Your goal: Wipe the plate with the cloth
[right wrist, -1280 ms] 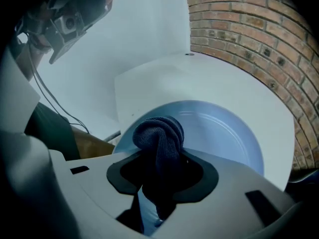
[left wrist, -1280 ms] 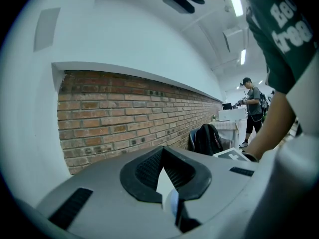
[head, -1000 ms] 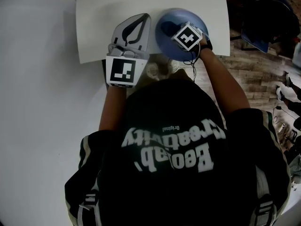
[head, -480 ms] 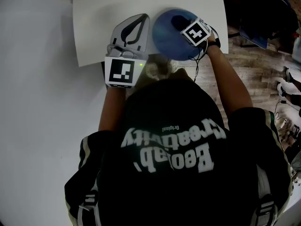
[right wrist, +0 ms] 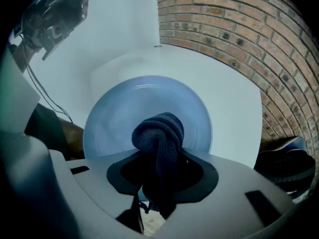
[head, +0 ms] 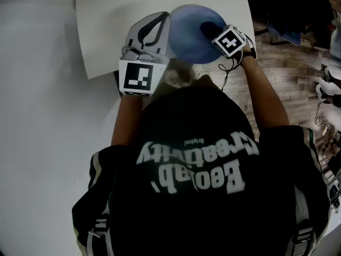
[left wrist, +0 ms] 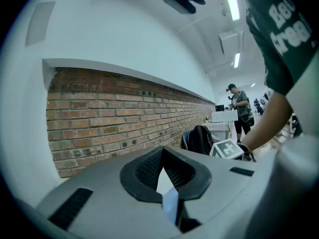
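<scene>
A light blue plate [head: 186,25] sits on a white sheet [head: 117,15] in front of me. My left gripper [head: 164,20] is at the plate's left rim. In the left gripper view its jaws [left wrist: 167,193] are closed on a thin blue sliver, the plate [left wrist: 171,207] edge. My right gripper [head: 213,32] is over the plate's right half, shut on a dark blue knitted cloth [head: 209,29]. In the right gripper view the bunched cloth [right wrist: 158,131] sticks out of the gripper [right wrist: 159,168] and presses on the plate [right wrist: 124,113].
The white sheet lies on a white table [head: 42,116], with its near edge just below the plate. A dark backpack [head: 298,15] lies on the wooden floor to the right. A brick wall [right wrist: 239,24] runs behind the table. A person [left wrist: 241,108] stands far off.
The right gripper has slid the cloth from the middle of the plate toward its right side. The left gripper has stayed at the plate's left rim.
</scene>
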Tool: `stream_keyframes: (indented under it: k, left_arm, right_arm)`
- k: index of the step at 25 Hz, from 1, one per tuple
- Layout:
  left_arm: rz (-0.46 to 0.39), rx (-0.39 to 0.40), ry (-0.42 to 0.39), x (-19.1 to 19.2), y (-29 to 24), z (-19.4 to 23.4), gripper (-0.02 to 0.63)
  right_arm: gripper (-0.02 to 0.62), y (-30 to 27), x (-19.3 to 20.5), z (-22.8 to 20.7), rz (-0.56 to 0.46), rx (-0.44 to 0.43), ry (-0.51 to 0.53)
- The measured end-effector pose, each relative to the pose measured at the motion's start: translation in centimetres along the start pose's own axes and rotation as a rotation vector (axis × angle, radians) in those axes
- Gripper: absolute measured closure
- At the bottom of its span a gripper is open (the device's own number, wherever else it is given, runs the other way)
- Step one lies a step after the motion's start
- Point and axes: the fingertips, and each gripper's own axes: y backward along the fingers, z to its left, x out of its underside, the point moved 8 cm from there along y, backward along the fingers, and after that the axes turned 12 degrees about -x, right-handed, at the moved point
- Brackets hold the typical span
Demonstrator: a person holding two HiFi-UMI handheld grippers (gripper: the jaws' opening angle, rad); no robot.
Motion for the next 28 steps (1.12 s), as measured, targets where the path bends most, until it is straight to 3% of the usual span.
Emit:
stream_keyframes:
  k: [13, 28]
  left_arm:
    - [-0.017, 0.029, -0.009, -0.5, 0.2, -0.3, 0.604]
    - [0.006, -0.007, 0.01, 0.4, 1.5, 0.6, 0.604]
  right_arm:
    - [0.465, 0.1, 1.8, 3.7, 0.049, -0.091, 0.007]
    - [0.465, -2.4, -1.6, 8.1, 0.086, -0.225, 0.165]
